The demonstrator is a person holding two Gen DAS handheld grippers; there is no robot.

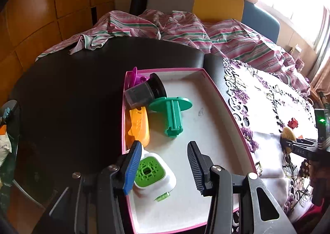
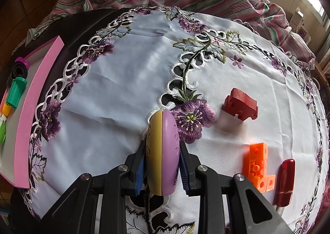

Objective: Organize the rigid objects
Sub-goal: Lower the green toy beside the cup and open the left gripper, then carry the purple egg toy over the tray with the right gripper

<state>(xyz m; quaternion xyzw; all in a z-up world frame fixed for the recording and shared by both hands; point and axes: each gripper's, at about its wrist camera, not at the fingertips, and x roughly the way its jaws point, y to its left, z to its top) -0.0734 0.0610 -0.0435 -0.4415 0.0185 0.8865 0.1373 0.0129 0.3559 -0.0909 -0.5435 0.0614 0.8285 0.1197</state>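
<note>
A: What does the left wrist view show?

B: The left gripper (image 1: 165,170) hangs over the near end of a pink-rimmed tray (image 1: 224,100) on the dark tabletop (image 1: 68,98). Its jaws stand apart with nothing pressed between them. A white block with a green grille (image 1: 153,176) lies on the tray floor just beside the blue fingertip (image 1: 133,164).

A: What else is in the tray?

B: Along the left wall, from far to near: a purple piece (image 1: 136,78), a dark grey cup (image 1: 144,91) on its side, and an orange piece (image 1: 139,125). A green spool (image 1: 173,113) lies beside the orange piece. At the right edge of this view the right gripper (image 1: 297,147) shows small, holding a yellow disc.

A: And the right wrist view?

B: The right gripper (image 2: 162,170) is closed on a round case (image 2: 163,151), one half yellow and one half purple, held on edge with a pad pressing each face. It is above a white cloth (image 2: 127,81) embroidered with purple flowers.

A: What is loose on the cloth?

B: A dark red block (image 2: 240,107) lies to the right of the case. Nearer, an orange block of joined cubes (image 2: 258,167) sits just beside a red lipstick-shaped tube (image 2: 285,182). The tray (image 2: 31,114) is at the far left, with the filed pieces in a row inside.
</note>
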